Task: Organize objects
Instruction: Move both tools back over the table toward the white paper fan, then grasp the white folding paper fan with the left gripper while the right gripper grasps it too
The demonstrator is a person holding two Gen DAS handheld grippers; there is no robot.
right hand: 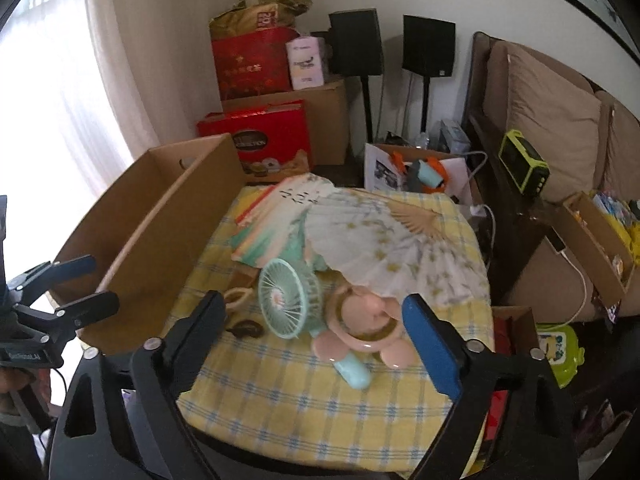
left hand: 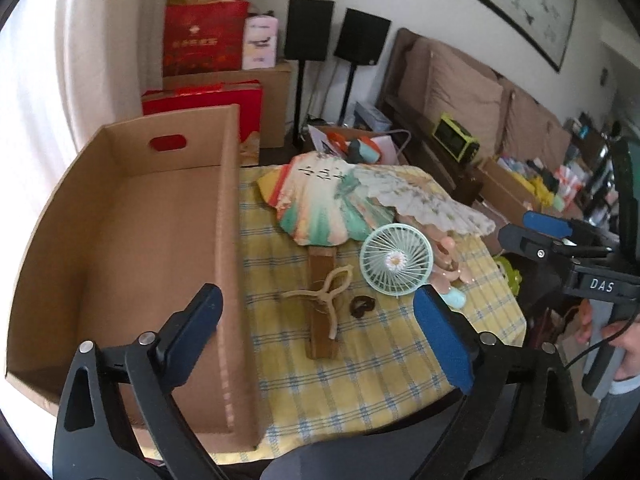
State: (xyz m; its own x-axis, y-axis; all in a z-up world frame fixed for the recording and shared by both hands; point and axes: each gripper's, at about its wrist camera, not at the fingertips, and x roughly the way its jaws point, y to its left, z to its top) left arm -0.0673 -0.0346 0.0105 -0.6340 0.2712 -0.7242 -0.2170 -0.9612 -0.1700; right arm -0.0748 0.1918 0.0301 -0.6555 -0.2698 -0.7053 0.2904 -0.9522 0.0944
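An empty open cardboard box (left hand: 132,240) (right hand: 160,224) sits at the left of the yellow checked tablecloth (left hand: 360,360) (right hand: 280,400). On the cloth lie a teal hand fan (left hand: 328,204) with a brown handle (left hand: 322,308), a white folding fan (left hand: 420,200) (right hand: 384,248), a mint handheld electric fan (left hand: 396,260) (right hand: 286,300), a pink fan (right hand: 360,320) and a beige tassel loop (left hand: 328,292). My left gripper (left hand: 316,332) is open above the box's right wall. My right gripper (right hand: 312,340) is open just short of the mint and pink fans.
Red gift boxes (left hand: 204,40), cardboard cartons and two black speakers (left hand: 308,28) stand behind the table. A sofa (right hand: 552,128) with cluttered boxes runs along the right. A small dark trinket (left hand: 362,306) lies by the tassel.
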